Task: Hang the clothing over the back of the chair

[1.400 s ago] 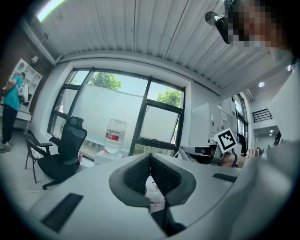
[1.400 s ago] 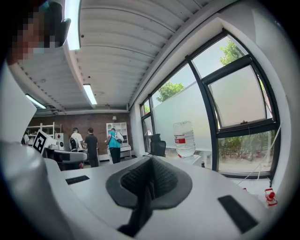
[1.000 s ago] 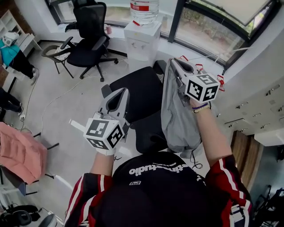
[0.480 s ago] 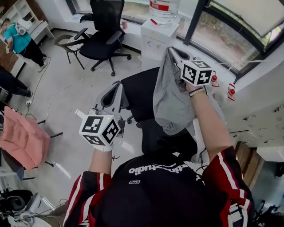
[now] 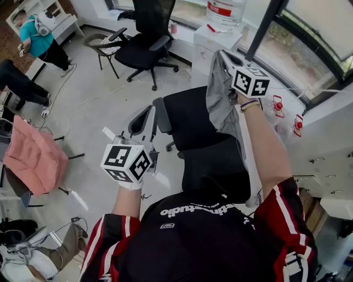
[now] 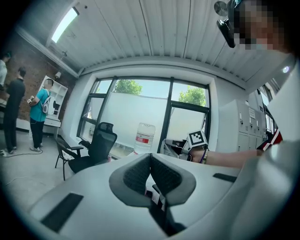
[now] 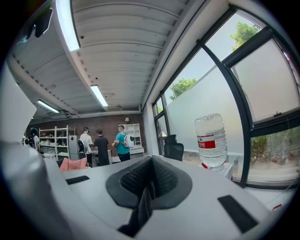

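Two handheld grippers reach out from a person seen from above, who wears a black top (image 5: 193, 237) with red and white striped sleeves. The right gripper (image 5: 222, 54) is raised at the upper right. Its jaws are closed on a grey garment (image 5: 223, 102). In the right gripper view a thin fold of the grey cloth (image 7: 142, 206) is pinched between the dark pads (image 7: 161, 177).

The garment hangs down from that gripper along the right edge of the seat of a black office chair (image 5: 190, 118). Its lower part falls past the right side of the chair's backrest (image 5: 212, 171), which is the part of the chair nearest the person. The cloth is not draped over the backrest.

The left gripper (image 5: 150, 111) is held lower, beside the left edge of the same chair and apart from the garment. Its jaws are closed together with nothing between them, as the left gripper view shows (image 6: 150, 157). That view also catches the right gripper's marker cube (image 6: 198, 139) and the forearm behind it.

Beyond the chair, by the windows, a large water bottle (image 5: 225, 6) stands on a white dispenser (image 5: 212, 41). A second black office chair (image 5: 144, 41) sits to its left on the grey floor. At the left edge of the head view a pink padded garment (image 5: 34, 160) lies draped over something. In the far upper left corner a person in a teal shirt (image 5: 37, 41) stands near white shelves.
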Available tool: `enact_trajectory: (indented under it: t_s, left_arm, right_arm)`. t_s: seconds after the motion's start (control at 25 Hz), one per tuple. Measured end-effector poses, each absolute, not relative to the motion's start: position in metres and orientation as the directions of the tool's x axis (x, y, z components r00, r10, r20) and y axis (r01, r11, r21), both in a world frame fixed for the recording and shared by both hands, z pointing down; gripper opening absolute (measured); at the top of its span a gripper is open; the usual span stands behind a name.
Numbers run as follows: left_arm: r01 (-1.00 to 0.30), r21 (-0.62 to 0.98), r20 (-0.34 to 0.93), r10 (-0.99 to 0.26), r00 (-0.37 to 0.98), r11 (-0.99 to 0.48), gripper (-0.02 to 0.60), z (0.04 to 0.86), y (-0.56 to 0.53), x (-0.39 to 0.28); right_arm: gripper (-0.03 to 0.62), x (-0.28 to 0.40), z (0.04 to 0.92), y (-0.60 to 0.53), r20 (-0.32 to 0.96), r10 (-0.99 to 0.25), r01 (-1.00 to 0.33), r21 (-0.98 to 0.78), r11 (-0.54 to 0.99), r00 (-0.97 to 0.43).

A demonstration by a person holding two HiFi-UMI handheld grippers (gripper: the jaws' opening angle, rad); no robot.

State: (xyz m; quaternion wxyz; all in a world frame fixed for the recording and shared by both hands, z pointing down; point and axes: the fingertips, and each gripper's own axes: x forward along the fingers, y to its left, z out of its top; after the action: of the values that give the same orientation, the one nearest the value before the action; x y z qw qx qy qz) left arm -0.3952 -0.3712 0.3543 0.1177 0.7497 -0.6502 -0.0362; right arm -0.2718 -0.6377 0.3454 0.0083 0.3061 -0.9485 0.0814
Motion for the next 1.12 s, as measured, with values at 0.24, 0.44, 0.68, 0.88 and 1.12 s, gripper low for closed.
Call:
enact_trajectory:
  t_s: [0.24,0.44,0.68,0.88,1.12]
  left_arm:
    - [-0.965,0.231,0.106,-0.982,0.154,-0.126,0.023,0.357,-0.368,-0.395]
    - [-0.959,0.237,0.103,-0.978,0.182,-0.153,0.023,0.361,-0.366,-0.384]
    - [-0.951,0.246,0.085,-0.973,0.216,-0.190,0.023,0.358,-0.365,-0.371]
    - [-0.942,0.252,0.072,-0.966,0.247,-0.222,0.023,0.357,-0.357,-0.361]
    - [-0.930,0.250,0.057,-0.955,0.293,-0.270,0.023,0.351,-0.354,-0.342]
  right_arm:
    - [0.015,-0.278,0.350,-0.632,0.074,-0.568,-0.572,-0.168,0.803,-0.820]
    - [0.015,-0.274,0.367,-0.619,0.129,-0.553,-0.568,-0.173,0.804,-0.823]
    - [0.015,-0.261,0.368,-0.602,0.187,-0.539,-0.567,-0.158,0.808,-0.821]
    - [0.016,-0.242,0.358,-0.576,0.202,-0.538,-0.569,-0.151,0.809,-0.818]
    - [0.016,-0.211,0.346,-0.540,0.213,-0.542,-0.572,-0.120,0.811,-0.813]
